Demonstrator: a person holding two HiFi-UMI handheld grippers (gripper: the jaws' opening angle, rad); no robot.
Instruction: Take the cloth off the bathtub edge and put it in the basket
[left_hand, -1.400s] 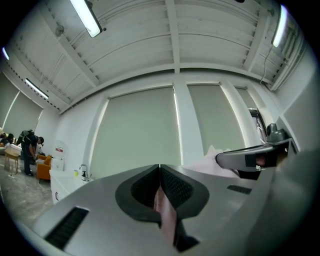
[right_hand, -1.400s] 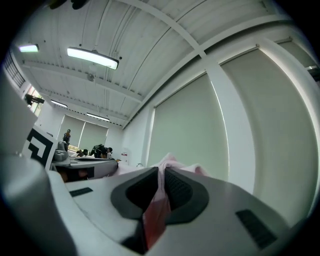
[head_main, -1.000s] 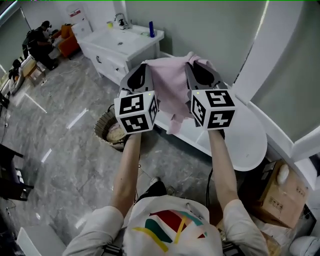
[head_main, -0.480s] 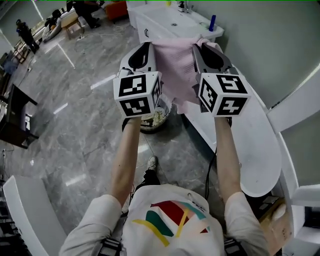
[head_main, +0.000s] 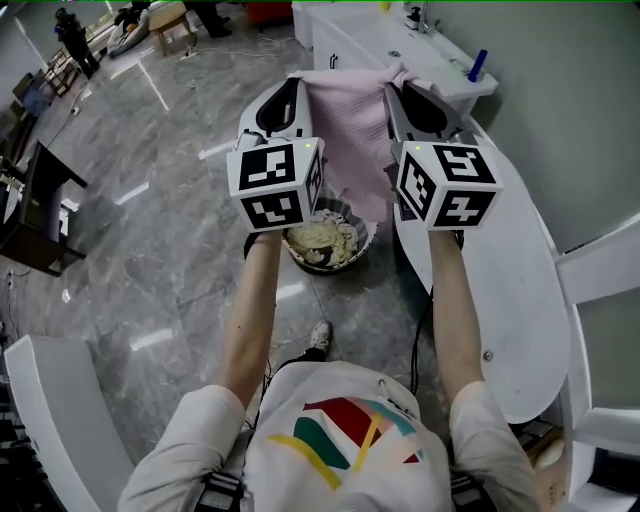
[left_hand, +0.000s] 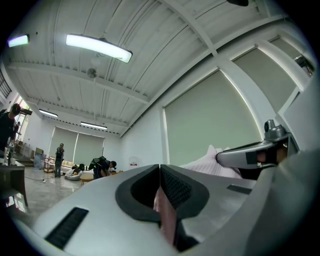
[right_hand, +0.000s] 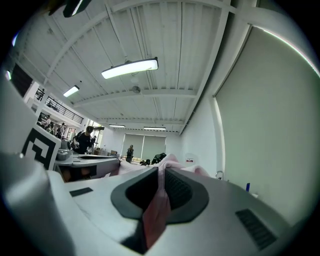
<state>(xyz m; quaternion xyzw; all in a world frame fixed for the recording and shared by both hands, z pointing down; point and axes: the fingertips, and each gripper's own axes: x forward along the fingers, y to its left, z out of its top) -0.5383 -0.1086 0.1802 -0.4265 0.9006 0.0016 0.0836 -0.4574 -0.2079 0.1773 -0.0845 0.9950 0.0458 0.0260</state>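
Note:
A pink cloth (head_main: 350, 130) hangs stretched between my two grippers, held up in the air. My left gripper (head_main: 296, 78) is shut on its left top corner; the pink cloth (left_hand: 165, 217) shows pinched between the pads. My right gripper (head_main: 398, 80) is shut on the right top corner, and the pink cloth (right_hand: 159, 207) runs through its jaws. Below the cloth's lower edge a round woven basket (head_main: 362, 246) with pale stuff inside stands on the floor. The white bathtub (head_main: 505, 270) lies to the right.
A white washstand (head_main: 400, 30) with a tap and a blue bottle (head_main: 478, 65) stands at the back. Grey marble floor (head_main: 150, 260) spreads to the left. A dark table (head_main: 30, 215) is at the far left, and people are at the back left.
The view has swung so the basket now sits right under the hanging cloth. Both grippers still hold the cloth up; the tub edge has slid to the right.

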